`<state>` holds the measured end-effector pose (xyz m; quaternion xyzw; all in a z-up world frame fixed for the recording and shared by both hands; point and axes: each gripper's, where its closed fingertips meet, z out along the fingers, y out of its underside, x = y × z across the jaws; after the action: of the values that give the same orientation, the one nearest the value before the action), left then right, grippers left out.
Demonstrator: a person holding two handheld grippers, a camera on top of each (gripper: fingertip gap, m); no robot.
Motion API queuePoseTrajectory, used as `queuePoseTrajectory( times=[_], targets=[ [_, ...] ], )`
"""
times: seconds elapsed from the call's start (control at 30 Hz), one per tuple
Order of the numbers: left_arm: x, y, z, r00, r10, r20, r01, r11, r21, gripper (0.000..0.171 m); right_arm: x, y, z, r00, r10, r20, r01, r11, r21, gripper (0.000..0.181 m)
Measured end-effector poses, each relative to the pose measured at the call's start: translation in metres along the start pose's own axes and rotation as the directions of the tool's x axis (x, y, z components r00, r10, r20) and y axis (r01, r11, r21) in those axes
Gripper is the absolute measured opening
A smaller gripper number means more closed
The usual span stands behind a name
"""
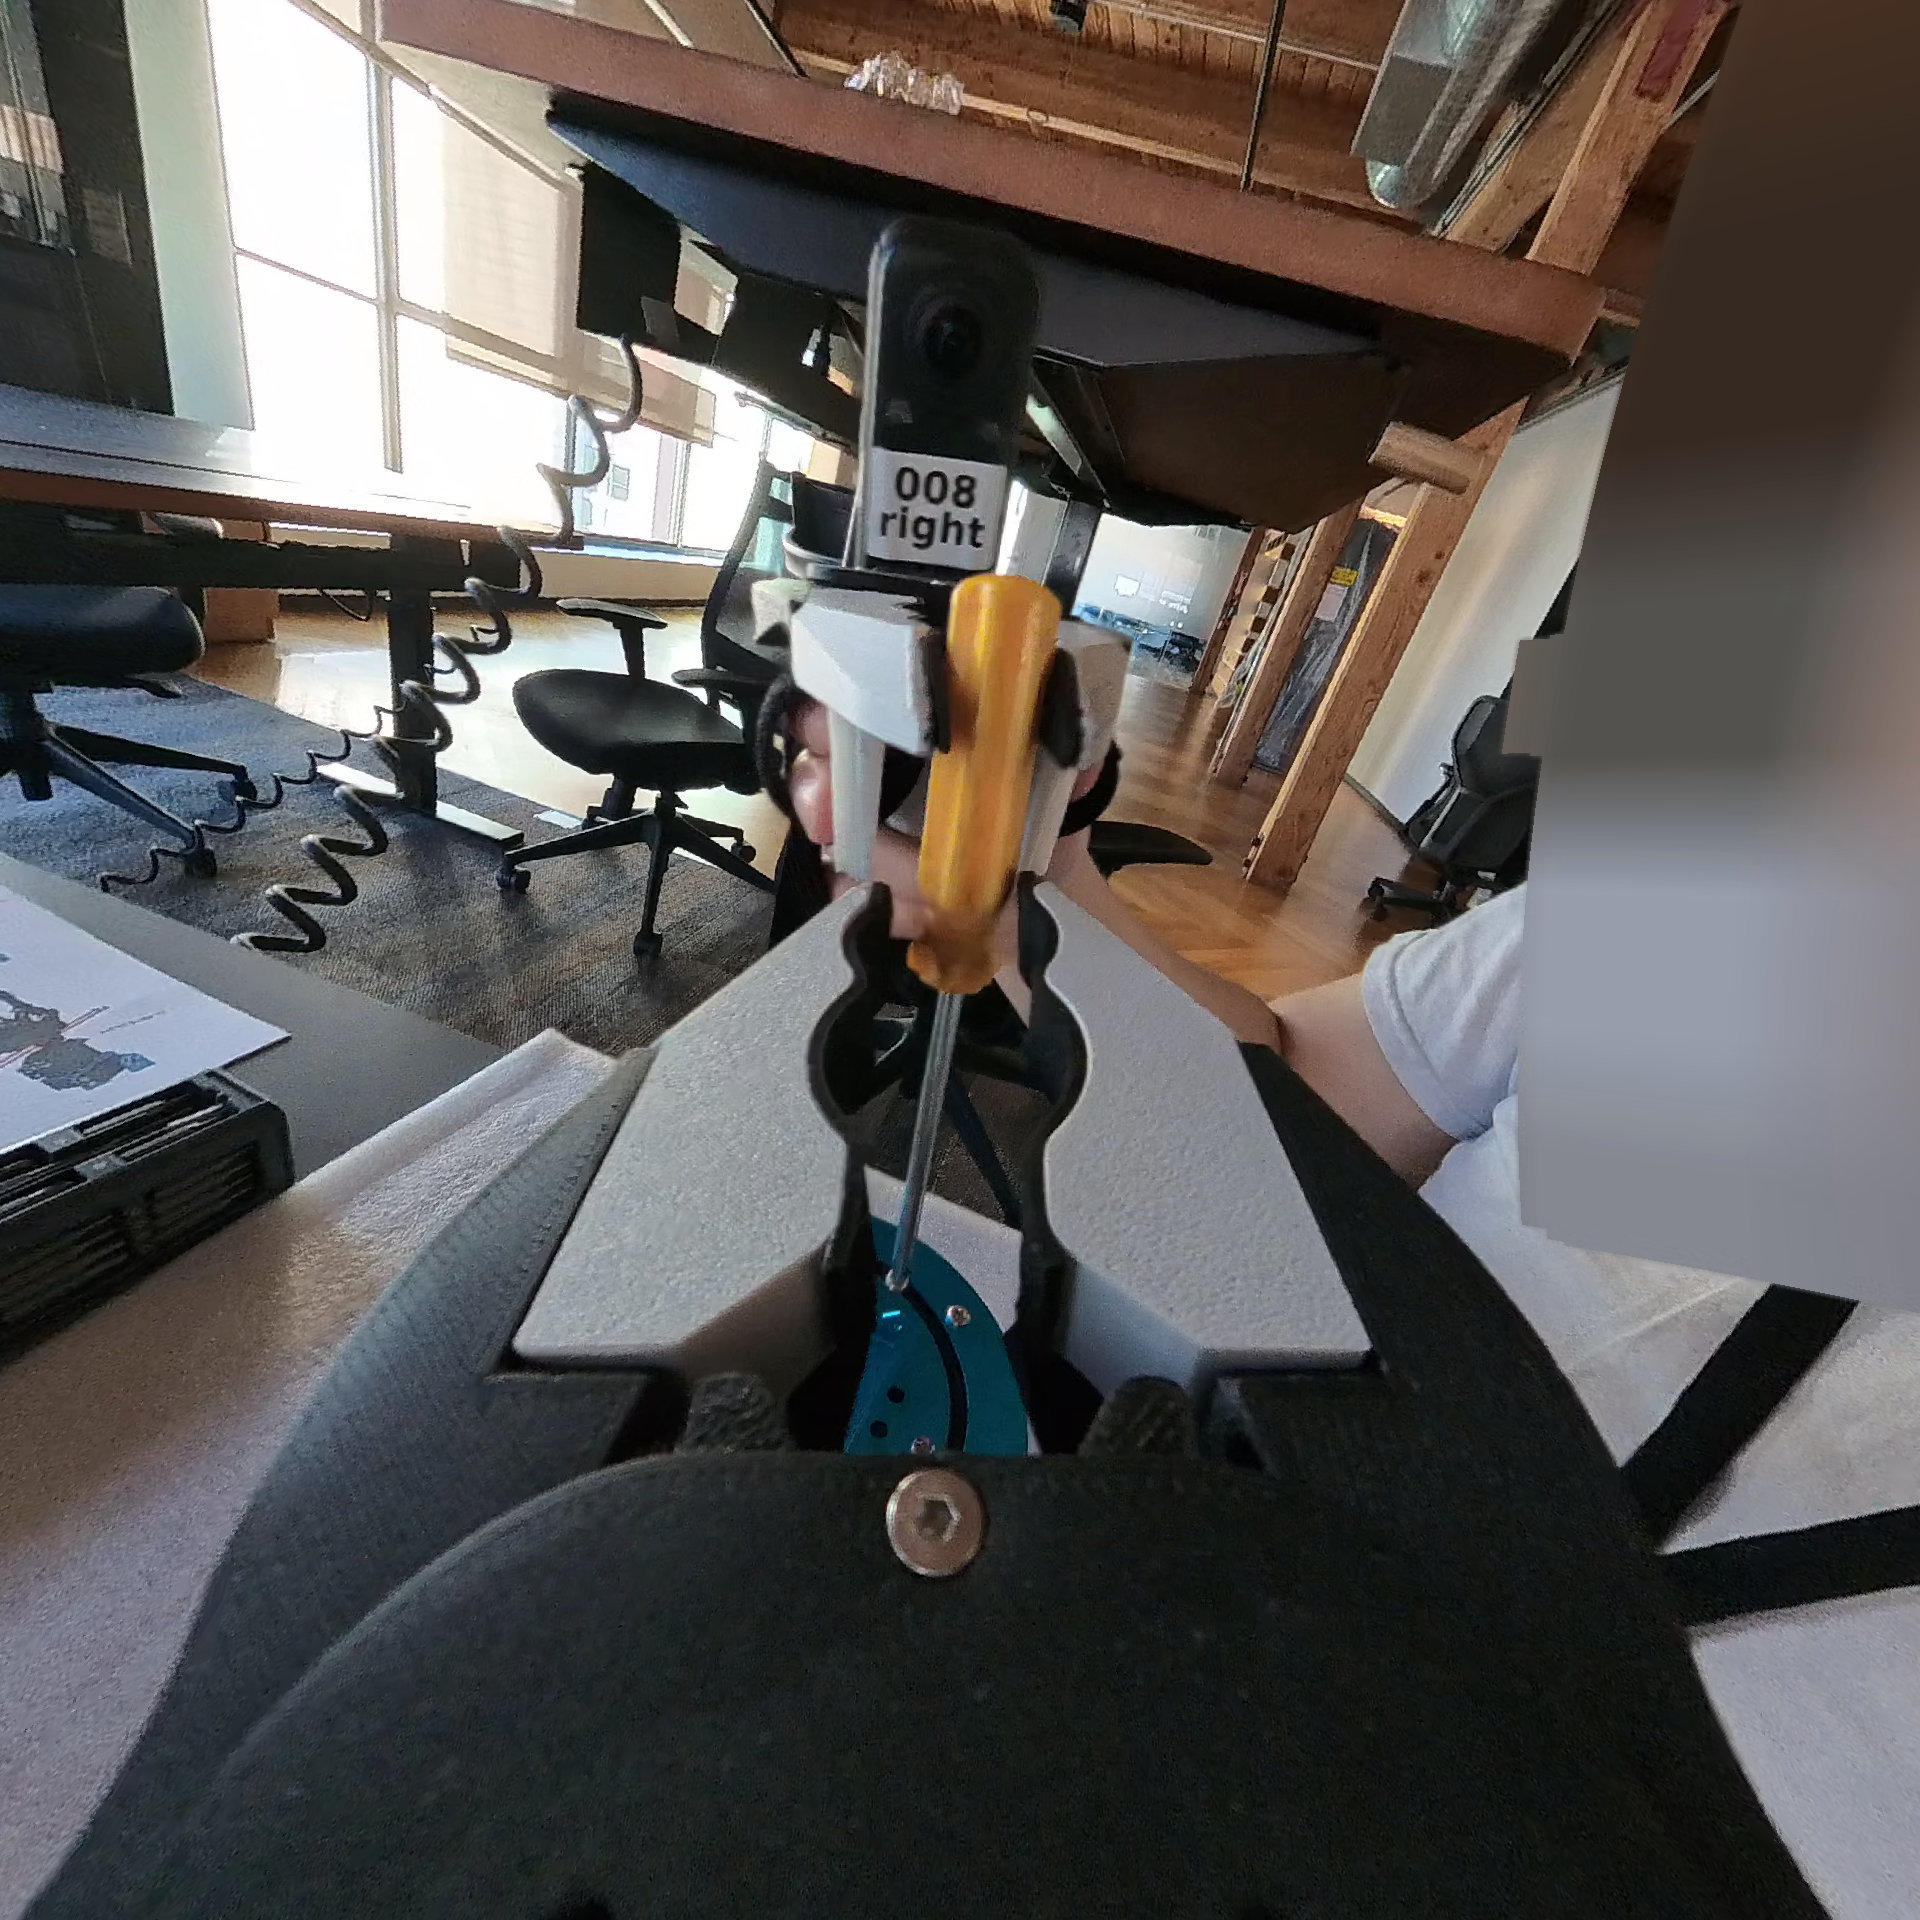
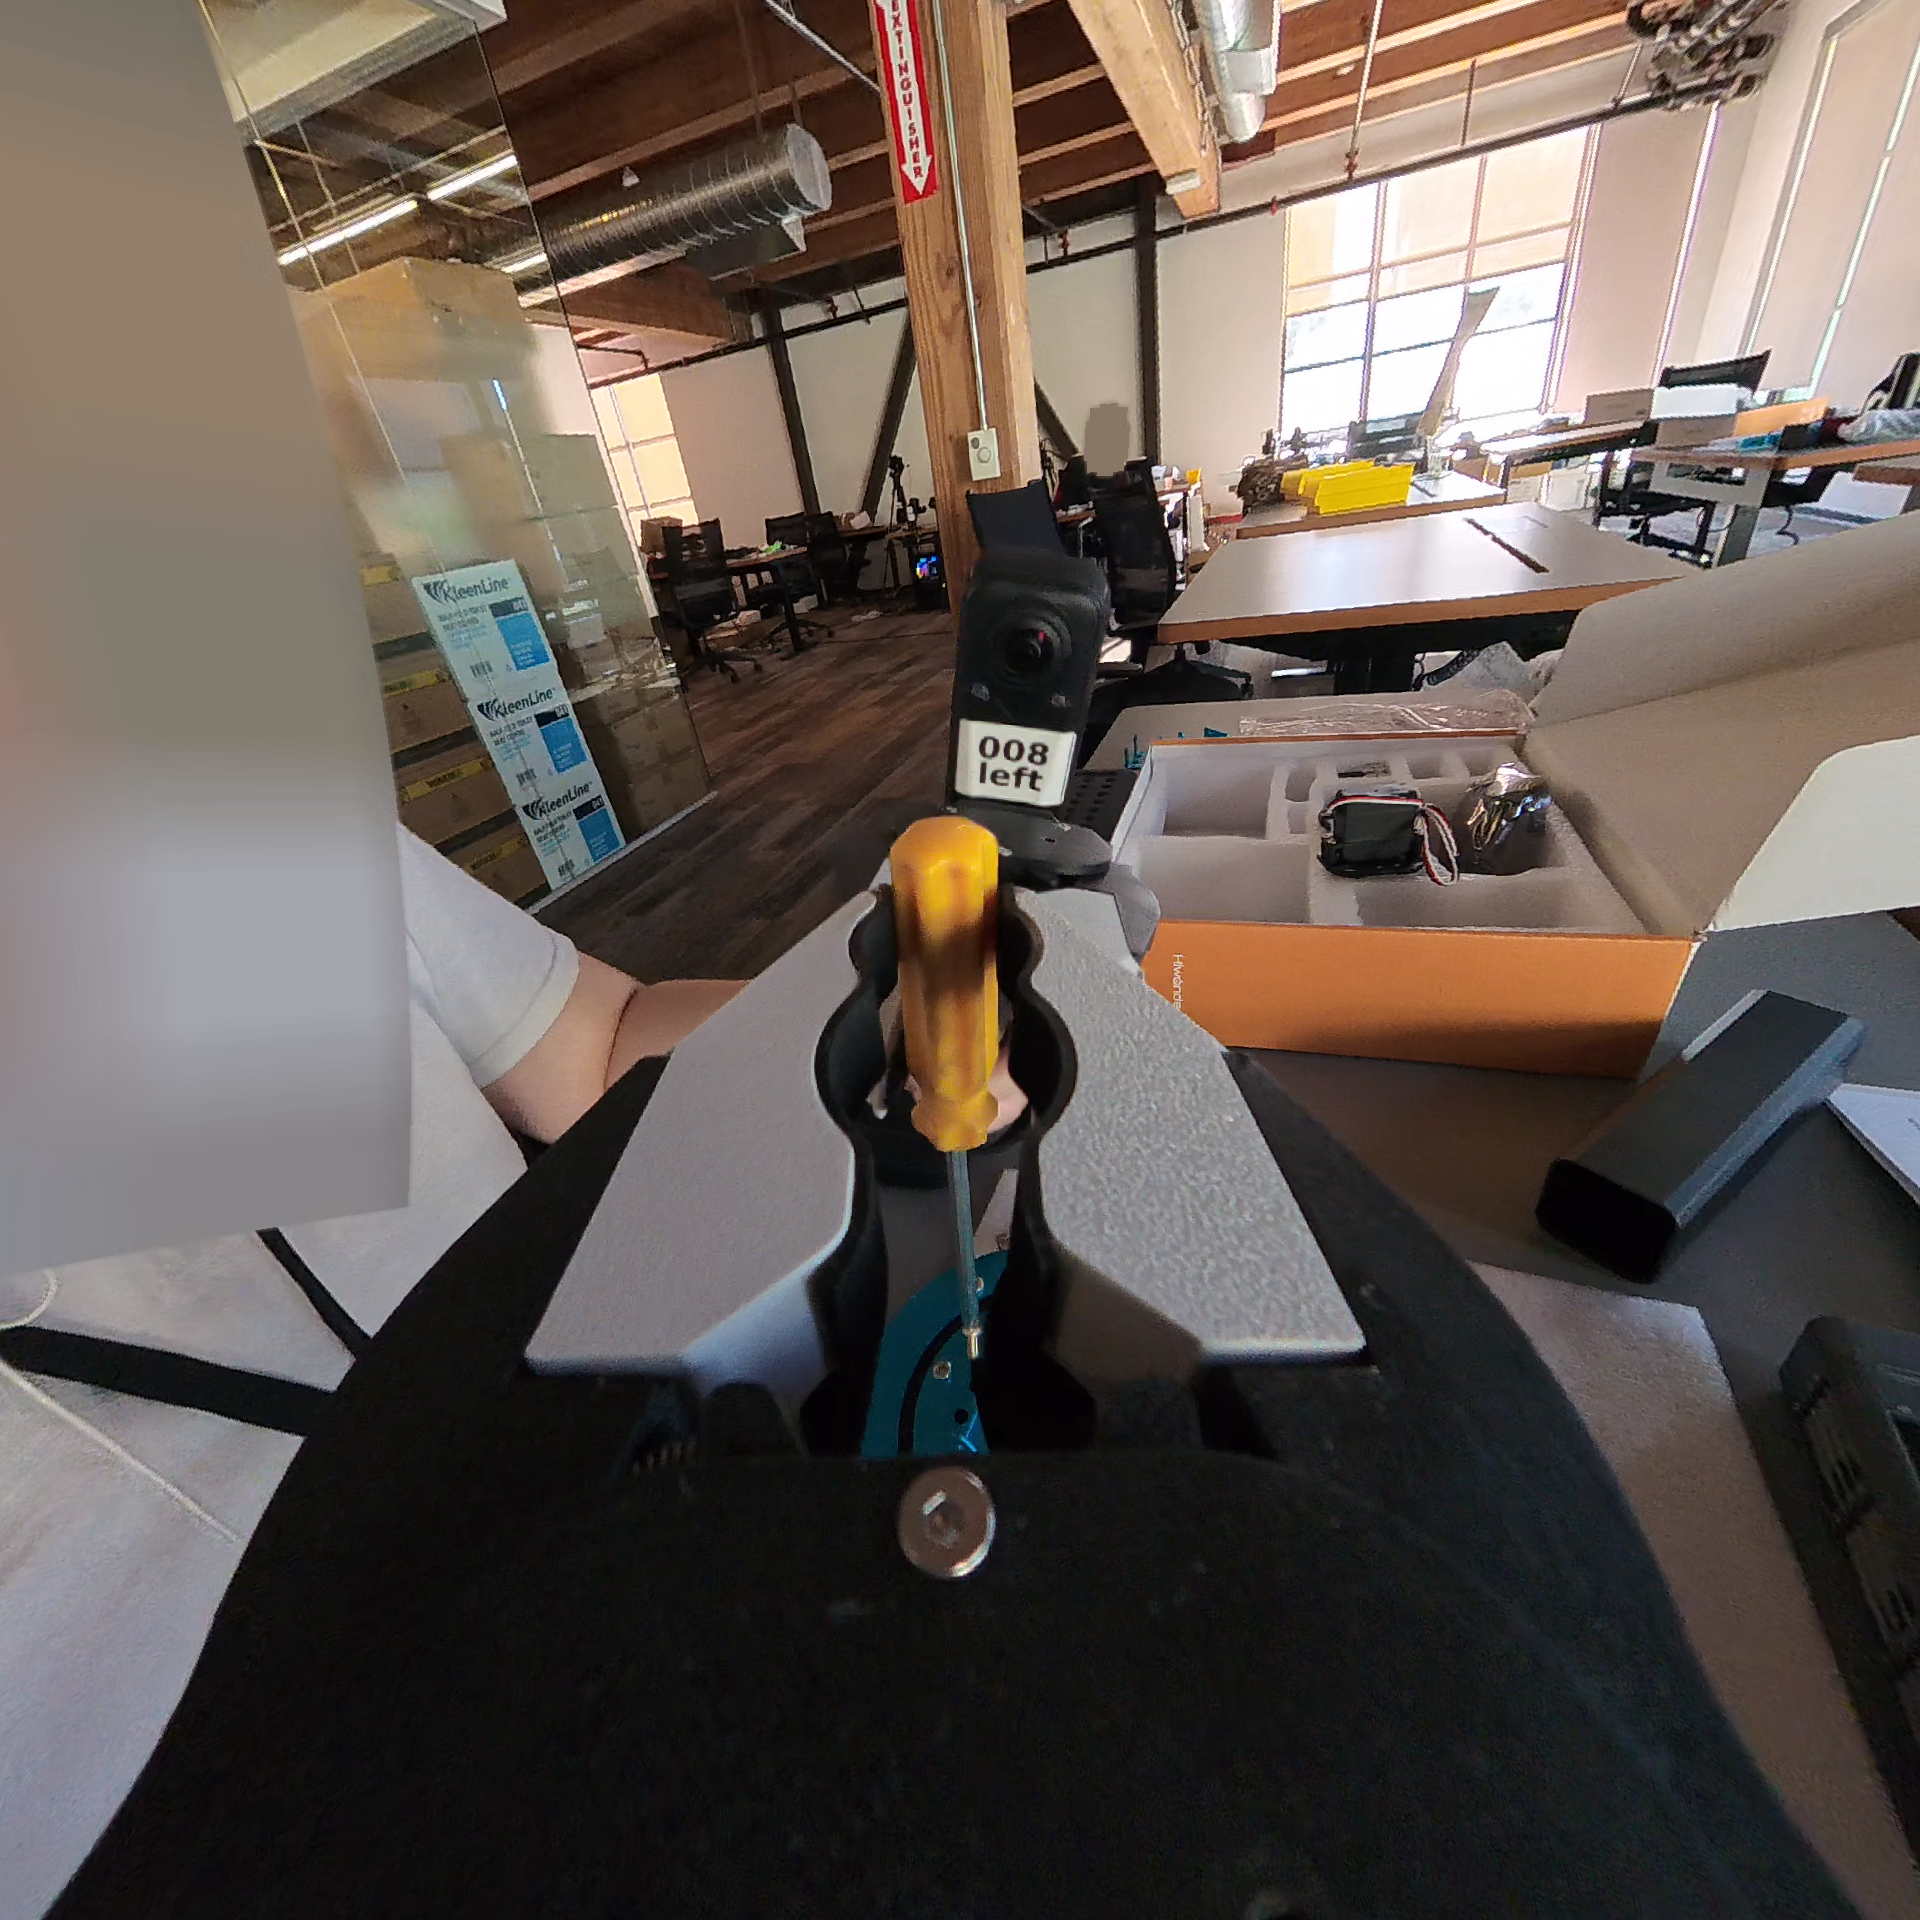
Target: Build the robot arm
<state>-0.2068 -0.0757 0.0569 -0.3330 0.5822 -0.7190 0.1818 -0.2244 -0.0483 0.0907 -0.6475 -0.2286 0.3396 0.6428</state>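
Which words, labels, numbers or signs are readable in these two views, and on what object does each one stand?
I do not quote writing; these things bear it:
White label on a black camera, left wrist view.
Second white label on the other black camera.
Red sign on a wooden post.
Stacked cartons, printed.
Orange box, small print on its side.
Printed sheet: too blurred.

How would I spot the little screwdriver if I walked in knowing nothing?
Look between the two black-and-grey handheld grippers facing each other over the desk. The right gripper is clamped on a screwdriver whose thin steel shaft points down at a small teal metal disc. Its translucent amber-yellow handle is the only bright yellow thing there.
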Motion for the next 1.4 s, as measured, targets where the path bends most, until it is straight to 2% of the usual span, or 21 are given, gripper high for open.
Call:
queuePoseTrajectory(
  times=[0.07,0.2,0.3,0.47,0.53,0.63,0.83,1.03,1.23,1.4],
  targets=[
    [-0.002,0.002,-0.004,1.000,-0.004,0.006,0.004,1.000,0.010,0.029,0.000,-0.002,-0.002,1.000,-0.003,-0.016,0.003,1.000,0.022,0.017],
    [-0.001,0.003,-0.016,1.000,-0.016,0.000,0.016,0.999,0.047,0.031,0.005,-0.007,-0.008,0.997,-0.003,-0.072,0.007,0.998,0.056,0.016],
    [-0.001,0.016,-0.023,0.999,0.001,0.050,-0.001,1.000,-0.004,0.031,0.009,-0.015,-0.014,0.994,0.024,-0.104,-0.014,0.995,0.096,0.016],
    [-0.007,0.053,-0.025,0.976,0.037,0.213,-0.005,0.989,-0.148,0.029,0.011,-0.035,-0.025,0.992,0.085,-0.098,-0.062,0.975,0.215,0.016],
    [-0.008,0.060,-0.023,0.967,-0.008,0.253,0.043,0.990,-0.134,0.026,0.011,-0.039,-0.027,0.991,0.096,-0.089,-0.072,0.967,0.245,0.016],
    [-0.004,0.056,-0.020,0.965,-0.080,0.251,0.093,0.995,-0.043,0.026,0.011,-0.043,-0.026,0.991,0.102,-0.083,-0.077,0.961,0.265,0.016],
    [-0.012,0.050,-0.019,0.943,-0.066,0.328,0.061,0.998,0.023,0.015,0.009,-0.046,-0.024,0.992,0.103,-0.076,-0.079,0.961,0.266,0.016],
    [-0.005,0.055,-0.010,0.948,-0.024,0.316,0.031,0.999,-0.019,0.016,0.006,-0.048,-0.025,0.992,0.100,-0.080,-0.076,0.962,0.264,0.016],
    [-0.005,0.052,-0.007,0.946,-0.010,0.324,0.012,1.000,-0.005,0.001,0.005,-0.048,-0.027,0.992,0.098,-0.080,-0.074,0.961,0.265,0.016],
    [-0.004,0.054,-0.009,0.945,-0.004,0.327,0.010,1.000,-0.018,0.000,0.005,-0.045,-0.028,0.991,0.103,-0.083,-0.077,0.960,0.268,0.016]
  ],
)
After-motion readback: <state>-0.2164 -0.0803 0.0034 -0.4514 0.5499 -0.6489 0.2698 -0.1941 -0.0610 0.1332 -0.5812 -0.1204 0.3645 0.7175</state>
